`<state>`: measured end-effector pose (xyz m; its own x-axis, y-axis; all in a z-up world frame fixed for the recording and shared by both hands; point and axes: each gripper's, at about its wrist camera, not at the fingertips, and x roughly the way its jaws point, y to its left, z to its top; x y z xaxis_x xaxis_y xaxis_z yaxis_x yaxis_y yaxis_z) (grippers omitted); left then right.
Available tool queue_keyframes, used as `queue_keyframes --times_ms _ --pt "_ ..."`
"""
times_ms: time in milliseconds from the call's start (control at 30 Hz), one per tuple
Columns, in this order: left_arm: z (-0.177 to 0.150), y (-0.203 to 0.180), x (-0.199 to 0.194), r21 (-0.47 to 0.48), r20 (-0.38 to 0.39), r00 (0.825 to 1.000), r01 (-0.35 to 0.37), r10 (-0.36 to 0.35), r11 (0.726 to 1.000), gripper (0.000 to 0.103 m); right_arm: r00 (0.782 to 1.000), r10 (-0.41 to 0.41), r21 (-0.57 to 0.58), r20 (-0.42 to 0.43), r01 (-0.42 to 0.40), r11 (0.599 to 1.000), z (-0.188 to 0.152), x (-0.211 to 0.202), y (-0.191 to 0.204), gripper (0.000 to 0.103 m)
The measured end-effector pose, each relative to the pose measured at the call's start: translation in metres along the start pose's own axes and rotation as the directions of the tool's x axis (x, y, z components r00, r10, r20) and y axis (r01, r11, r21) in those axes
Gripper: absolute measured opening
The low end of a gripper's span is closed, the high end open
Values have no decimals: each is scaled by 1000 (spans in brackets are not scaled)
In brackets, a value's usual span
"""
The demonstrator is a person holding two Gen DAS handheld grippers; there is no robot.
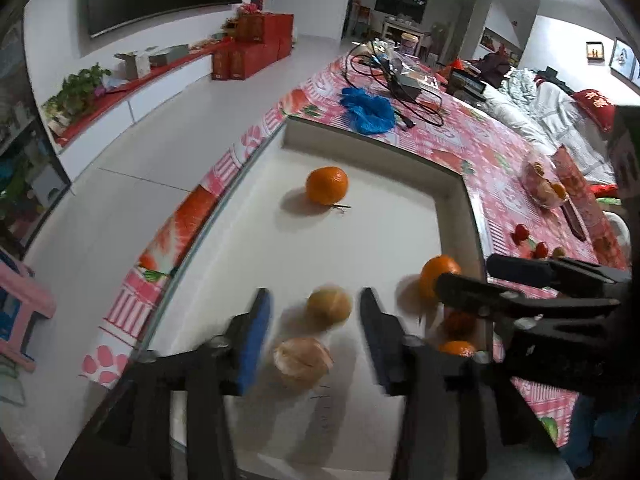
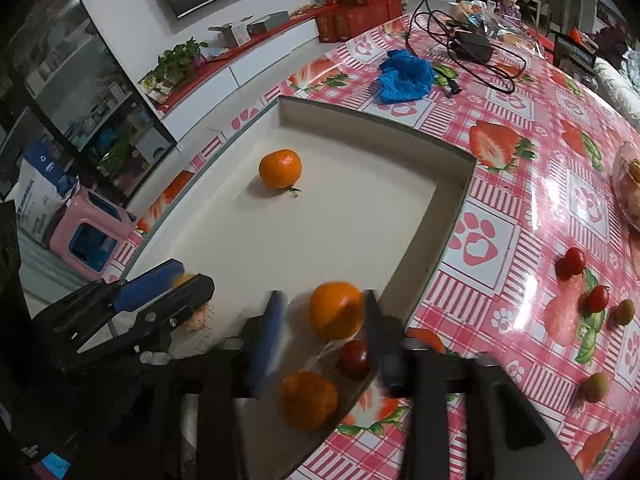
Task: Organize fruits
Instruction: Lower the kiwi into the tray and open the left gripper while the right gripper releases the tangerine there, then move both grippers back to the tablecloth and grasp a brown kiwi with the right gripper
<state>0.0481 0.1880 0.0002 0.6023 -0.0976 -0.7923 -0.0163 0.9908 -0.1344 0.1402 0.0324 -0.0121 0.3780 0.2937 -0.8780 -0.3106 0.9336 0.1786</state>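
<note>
A white tray (image 1: 360, 148) sits on the strawberry-print table. A whole mandarin (image 1: 327, 185) lies near its far side, also in the right wrist view (image 2: 280, 169). My left gripper (image 1: 316, 318) is open above two peeled mandarins (image 1: 329, 306) (image 1: 302, 361) lying in the tray. My right gripper (image 2: 322, 322) is open around an orange mandarin (image 2: 335, 310) at the tray's near right corner; whether the pads touch it is unclear. Another mandarin (image 2: 307, 399) and a red cherry tomato (image 2: 354, 353) lie below it.
Cherry tomatoes (image 2: 575, 261) (image 2: 597, 298) and small green-brown fruits (image 2: 624, 312) (image 2: 595, 387) lie on the tablecloth right of the tray. A blue cloth (image 2: 406, 75), black cables and an adapter (image 2: 472, 49) sit beyond the tray. A clear bag of fruit (image 1: 542, 184) is far right.
</note>
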Motion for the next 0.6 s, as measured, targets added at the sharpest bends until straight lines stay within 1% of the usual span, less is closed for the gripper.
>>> queue_keyframes --times_ms 33,67,100,167,200,233,267,300,400,600 --pt "0 1 -1 -6 3 1000 -2 2 1000 67 1000 -5 4 8 5 1000 0 -2 -2 67" --pt "0 2 -2 -14 2 1000 -1 1 1000 74 1000 0 16 10 0 1000 -1 -5 -6 67" --pt "1 2 -3 -18 4 1000 3 -3 1000 78 1000 2 25 12 -2 1000 -1 -7 -9 67" --pt "1 -1 -6 -13 9 1000 2 -2 1000 79 1000 -6 49 19 5 999 -2 -11 -17 67" --pt "1 -3 -8 -9 13 1000 -11 11 1000 80 1000 -11 57 20 10 998 -3 -13 -19 74" --pt "2 -6 -9 -4 13 1000 -13 13 1000 80 1000 -19 69 22 17 997 -4 -15 -22 93" --pt "2 -9 -9 4 11 1000 -8 8 1000 80 999 -32 89 36 29 996 -6 -20 -28 101" --pt "3 -13 -11 13 9 1000 -4 4 1000 80 998 -30 98 51 25 995 -7 -24 -31 103" --pt "5 -25 -15 41 12 1000 -9 9 999 80 997 -39 114 65 32 993 -11 -35 -42 103" --pt "8 -55 -24 96 17 1000 3 -4 995 80 992 -95 151 78 82 985 -31 -53 -73 103"
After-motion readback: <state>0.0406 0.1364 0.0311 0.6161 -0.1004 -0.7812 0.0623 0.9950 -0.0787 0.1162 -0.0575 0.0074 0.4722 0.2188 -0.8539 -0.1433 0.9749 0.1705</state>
